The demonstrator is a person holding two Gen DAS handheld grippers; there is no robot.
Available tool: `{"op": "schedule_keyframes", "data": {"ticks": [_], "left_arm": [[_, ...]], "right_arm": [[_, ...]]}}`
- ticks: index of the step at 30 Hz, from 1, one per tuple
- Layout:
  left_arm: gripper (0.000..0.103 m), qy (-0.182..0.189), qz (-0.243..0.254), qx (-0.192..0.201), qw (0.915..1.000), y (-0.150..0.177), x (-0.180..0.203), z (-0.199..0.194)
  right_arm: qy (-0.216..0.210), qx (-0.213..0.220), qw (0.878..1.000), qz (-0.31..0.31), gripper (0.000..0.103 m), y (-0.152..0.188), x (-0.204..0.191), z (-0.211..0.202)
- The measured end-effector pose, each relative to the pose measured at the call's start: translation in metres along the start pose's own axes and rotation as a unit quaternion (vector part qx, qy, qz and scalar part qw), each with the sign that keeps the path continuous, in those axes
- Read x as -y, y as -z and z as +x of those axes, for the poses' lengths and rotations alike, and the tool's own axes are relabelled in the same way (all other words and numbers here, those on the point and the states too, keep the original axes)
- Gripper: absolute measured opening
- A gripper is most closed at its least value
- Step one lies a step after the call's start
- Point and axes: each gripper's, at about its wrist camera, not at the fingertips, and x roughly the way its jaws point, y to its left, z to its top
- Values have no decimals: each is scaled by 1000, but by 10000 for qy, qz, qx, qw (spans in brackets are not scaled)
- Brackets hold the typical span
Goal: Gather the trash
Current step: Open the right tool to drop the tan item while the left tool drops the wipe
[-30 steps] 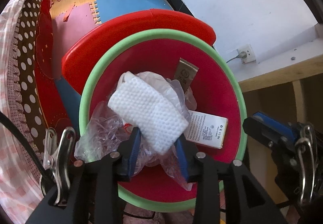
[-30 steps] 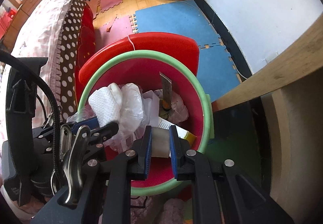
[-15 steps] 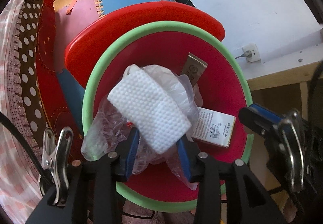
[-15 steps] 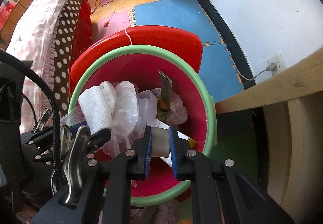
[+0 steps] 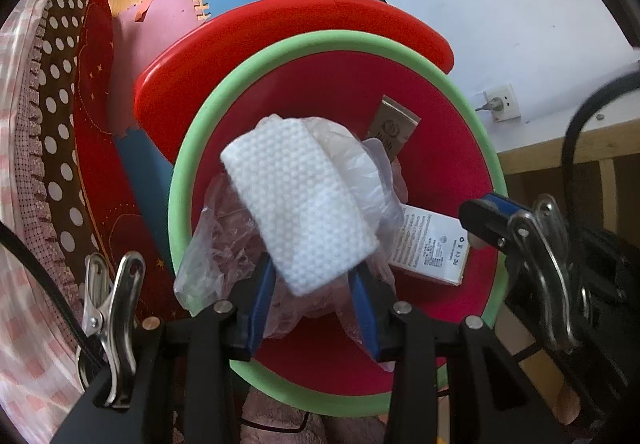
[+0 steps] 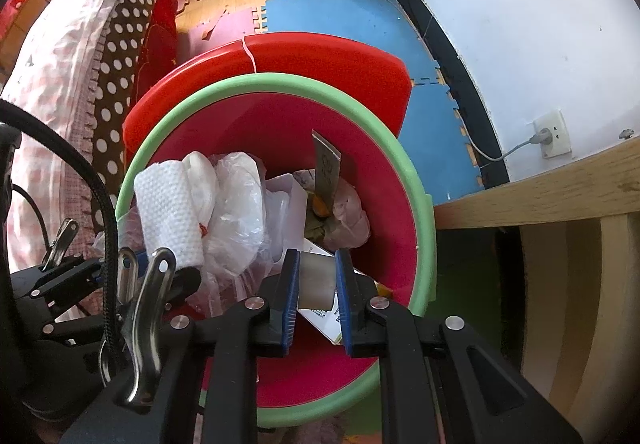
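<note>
A white textured wipe (image 5: 304,204), wrapped with crumpled clear plastic (image 5: 224,244), is clamped between the jaws of the left gripper (image 5: 312,284) above the red bin (image 5: 448,148) with its green rim. The right gripper (image 6: 318,284) grips a small pale packet (image 6: 318,278) over the same bin. A white printed box (image 5: 434,248) lies inside.
</note>
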Motion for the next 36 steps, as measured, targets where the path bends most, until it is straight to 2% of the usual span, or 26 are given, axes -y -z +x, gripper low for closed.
{"op": "schedule_keyframes", "data": {"ticks": [12, 36], "left_arm": [[39, 14, 9, -11, 10000, -1, -1, 0], [39, 29, 69, 22, 10000, 2, 3, -13]], "right_arm": [[193, 46, 9998, -79, 30, -4, -4, -2], [170, 197, 9996, 121, 31, 4, -2, -24]]}}
